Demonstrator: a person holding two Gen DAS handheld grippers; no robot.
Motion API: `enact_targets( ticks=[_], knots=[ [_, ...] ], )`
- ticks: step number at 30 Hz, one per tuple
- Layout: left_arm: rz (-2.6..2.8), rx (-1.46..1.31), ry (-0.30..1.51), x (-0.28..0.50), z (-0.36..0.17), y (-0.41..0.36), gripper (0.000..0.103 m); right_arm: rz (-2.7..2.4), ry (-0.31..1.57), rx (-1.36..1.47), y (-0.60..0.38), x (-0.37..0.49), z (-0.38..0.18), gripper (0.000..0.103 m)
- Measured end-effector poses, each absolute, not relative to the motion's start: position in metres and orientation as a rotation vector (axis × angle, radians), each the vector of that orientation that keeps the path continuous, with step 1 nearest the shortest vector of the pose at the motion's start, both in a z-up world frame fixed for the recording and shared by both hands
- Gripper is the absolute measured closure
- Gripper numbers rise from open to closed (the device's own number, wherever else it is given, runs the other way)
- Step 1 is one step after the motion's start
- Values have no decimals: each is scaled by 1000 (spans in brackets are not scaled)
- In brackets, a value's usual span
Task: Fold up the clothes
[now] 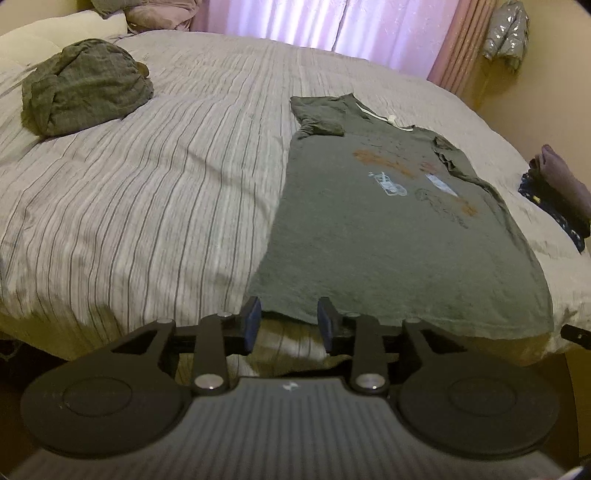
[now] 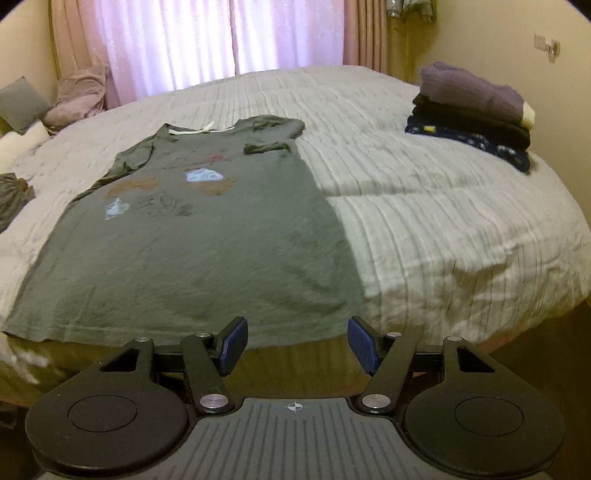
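Here striped bedspread [image 2: 443, 221], pink curtains [image 2: 166, 44], tan walls [image 2: 498, 29].

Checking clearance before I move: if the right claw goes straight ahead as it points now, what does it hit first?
Most likely the bottom hem of the grey T-shirt at the bed edge; depth is unclear.

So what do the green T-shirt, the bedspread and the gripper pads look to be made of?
Green T-shirt: looks like thin knit jersey, matte and heathered, lying limp with soft edges; probably cotton or a blend. Bedspread: woven cloth, matte, pale with fine dark stripes and puckered wrinkles. Pads: blue with ribbed faces, likely rubber or soft plastic, on black arms that look like hard plastic.
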State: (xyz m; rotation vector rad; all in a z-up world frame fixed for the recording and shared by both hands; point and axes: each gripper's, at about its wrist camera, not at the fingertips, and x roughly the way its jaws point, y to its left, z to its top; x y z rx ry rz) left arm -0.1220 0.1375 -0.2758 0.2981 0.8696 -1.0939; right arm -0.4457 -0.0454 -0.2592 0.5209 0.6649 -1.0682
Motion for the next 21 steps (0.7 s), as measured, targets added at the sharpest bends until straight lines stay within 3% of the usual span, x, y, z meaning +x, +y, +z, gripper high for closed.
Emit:
enact_targets(
  ticks=[4,21],
  knots=[
    [-1082,327,832,-135,-269,141,67,-1069,652,513,-35,-449,-256,39],
    [-1101,385,754,-170,-253,147,63,-1083,585,523,-6,-475,-249,39]
  ],
)
